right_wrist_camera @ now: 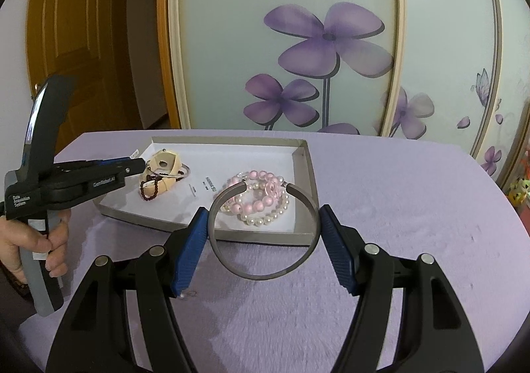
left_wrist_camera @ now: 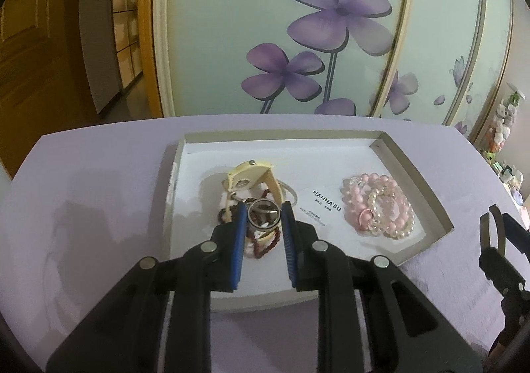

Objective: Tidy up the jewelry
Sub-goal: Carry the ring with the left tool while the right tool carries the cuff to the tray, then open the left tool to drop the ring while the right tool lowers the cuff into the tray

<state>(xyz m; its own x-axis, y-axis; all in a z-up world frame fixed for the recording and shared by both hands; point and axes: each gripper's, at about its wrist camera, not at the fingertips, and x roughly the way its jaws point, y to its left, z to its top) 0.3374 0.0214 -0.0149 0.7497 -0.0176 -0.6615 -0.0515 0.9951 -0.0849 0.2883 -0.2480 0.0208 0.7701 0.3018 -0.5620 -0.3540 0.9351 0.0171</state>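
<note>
A shallow white cardboard tray (left_wrist_camera: 391, 144) (right_wrist_camera: 308, 167) lies on the lavender cloth. My left gripper (left_wrist_camera: 264, 215) is shut on a silver ring (left_wrist_camera: 263, 214) held over a cream watch (left_wrist_camera: 251, 175) and a dark red bead bracelet (left_wrist_camera: 265, 248) at the tray's left. Pink and white pearl bracelets (left_wrist_camera: 379, 204) (right_wrist_camera: 258, 199) lie at its right. My right gripper (right_wrist_camera: 263, 223) is shut on a grey open bangle (right_wrist_camera: 265, 270), held just above the cloth in front of the tray. The left gripper also shows in the right wrist view (right_wrist_camera: 132, 167).
A white brand card (left_wrist_camera: 319, 204) lies in the tray's middle. A small pearl earring (right_wrist_camera: 185, 296) lies on the cloth under my right gripper's left finger. Sliding wardrobe doors with purple flowers (right_wrist_camera: 328, 38) stand behind the table. A wooden door (right_wrist_camera: 76, 34) is at far left.
</note>
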